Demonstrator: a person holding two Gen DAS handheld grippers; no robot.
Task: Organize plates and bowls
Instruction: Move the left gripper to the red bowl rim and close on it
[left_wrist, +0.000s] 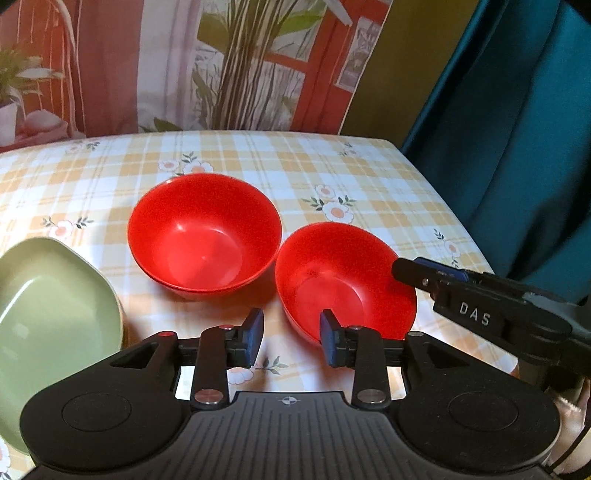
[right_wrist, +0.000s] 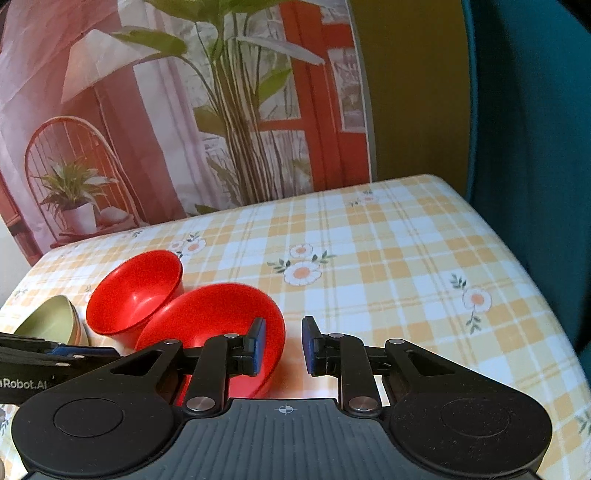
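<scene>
Two red bowls stand on the checked tablecloth. The far one looks like two nested bowls; it also shows in the right wrist view. The near red bowl sits just right of it and shows in the right wrist view. A green plate lies at the left, with its edge in the right wrist view. My left gripper is open and empty, just in front of the near bowl's rim. My right gripper is open, straddling the near bowl's right rim; it appears in the left wrist view.
The table with a yellow checked, flowered cloth stretches back and right. A printed backdrop of plants and a red door hangs behind it. A teal curtain hangs past the table's right edge.
</scene>
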